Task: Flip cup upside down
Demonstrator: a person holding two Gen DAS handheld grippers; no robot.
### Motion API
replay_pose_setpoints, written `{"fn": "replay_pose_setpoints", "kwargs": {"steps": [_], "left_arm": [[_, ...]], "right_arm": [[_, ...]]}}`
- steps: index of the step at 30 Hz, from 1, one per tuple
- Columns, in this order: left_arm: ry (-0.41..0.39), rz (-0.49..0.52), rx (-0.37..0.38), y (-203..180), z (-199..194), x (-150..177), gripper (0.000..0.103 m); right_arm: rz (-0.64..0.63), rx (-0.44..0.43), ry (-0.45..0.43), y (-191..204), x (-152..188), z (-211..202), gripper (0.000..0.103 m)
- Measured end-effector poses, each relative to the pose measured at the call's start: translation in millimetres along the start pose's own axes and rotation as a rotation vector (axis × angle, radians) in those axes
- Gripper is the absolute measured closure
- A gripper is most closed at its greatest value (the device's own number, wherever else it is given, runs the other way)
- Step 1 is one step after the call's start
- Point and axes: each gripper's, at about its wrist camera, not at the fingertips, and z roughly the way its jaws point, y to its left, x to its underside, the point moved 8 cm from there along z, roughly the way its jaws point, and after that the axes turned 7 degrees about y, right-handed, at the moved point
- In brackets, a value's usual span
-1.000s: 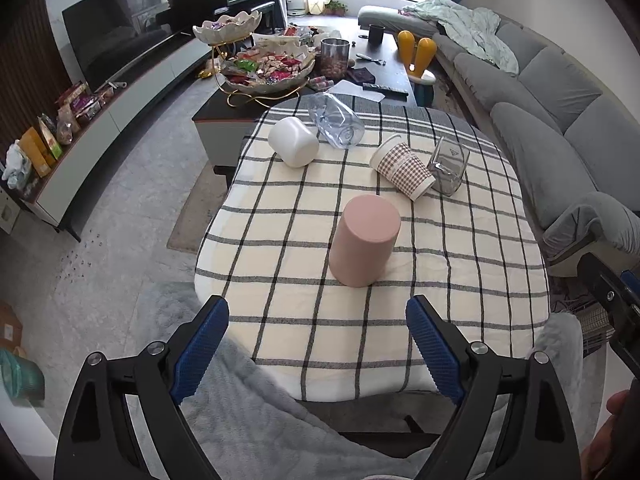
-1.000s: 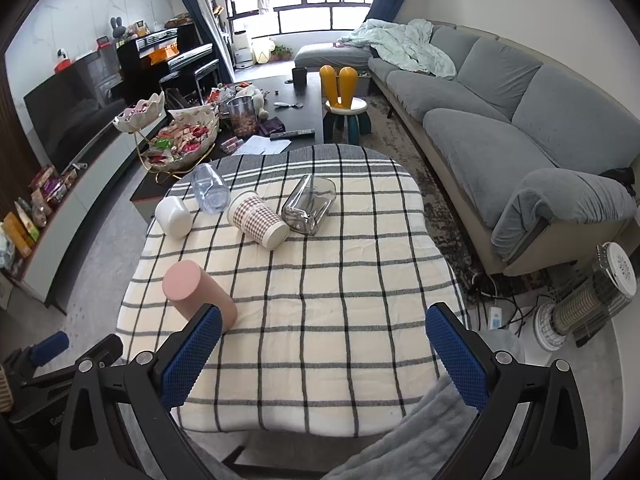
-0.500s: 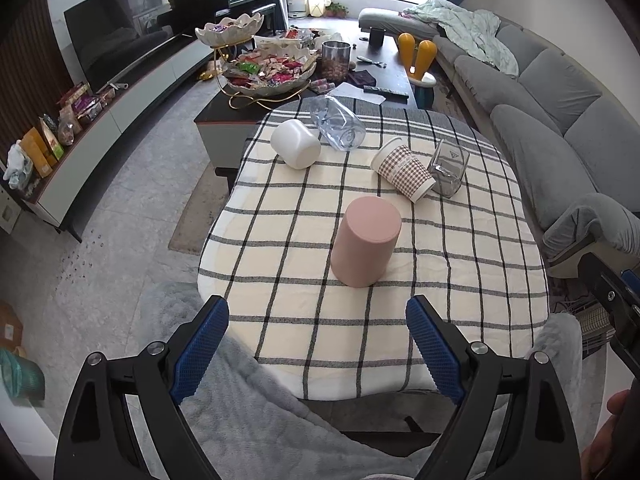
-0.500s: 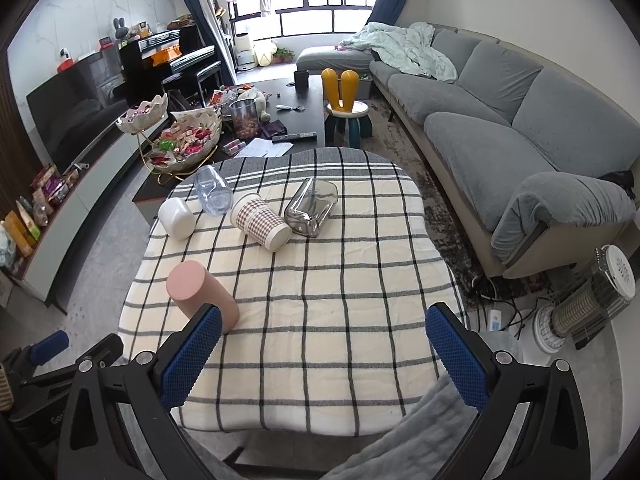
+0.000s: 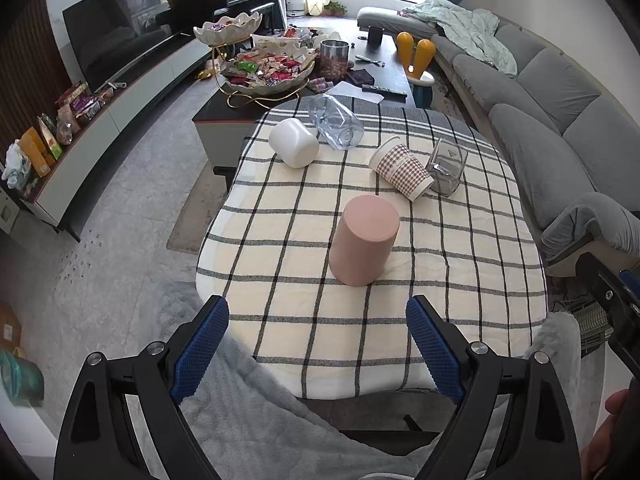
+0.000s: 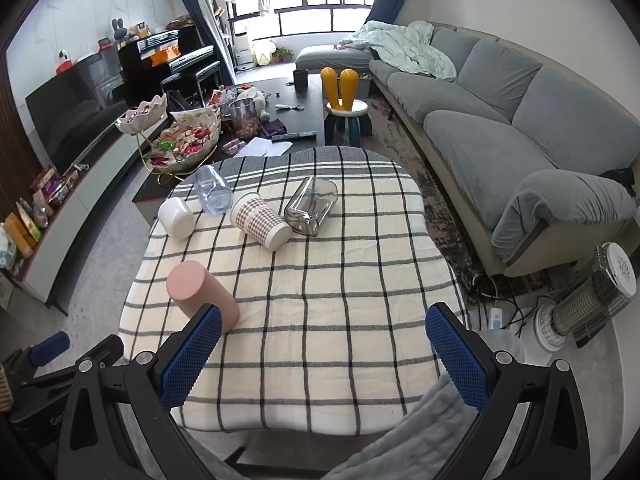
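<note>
pink cup stands mouth-down, long axis vertical, on the checked tablecloth, near its front edge. left gripper, jaws spread wide and empty, has the cup straight ahead between its finger lines, so it appears the nearer. right gripper, equally spread and empty, sees the cup off beside its left finger.

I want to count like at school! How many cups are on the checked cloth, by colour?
Pink cup: 1
White cup: 1
Checked paper cup: 1
Clear cups: 2, a round one and a square one
Total: 5
</note>
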Motion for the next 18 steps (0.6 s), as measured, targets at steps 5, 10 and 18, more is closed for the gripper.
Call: {"fn": "replay_pose_setpoints", "kwargs": {"steps": [5,10,18], "left_arm": [[-0.007,0.012,-0.003,-2.4,-0.4,0.1,0.012],[-0.012,0.025,-0.009,-4.4,-1.3,0.2,0.012],[-0.017,0.027,-0.01,-3.2,-3.5,-2.4,0.011]], "right_arm": [[0.0,0.0,-0.002,0.0,-0.2,-0.5,0.001],[0.001,0.001,-0.001,-0.6,-0.3,-0.4,0.001],[0.001,0.0,0.0,-1.3,-0.2,-0.5,0.001]]}}
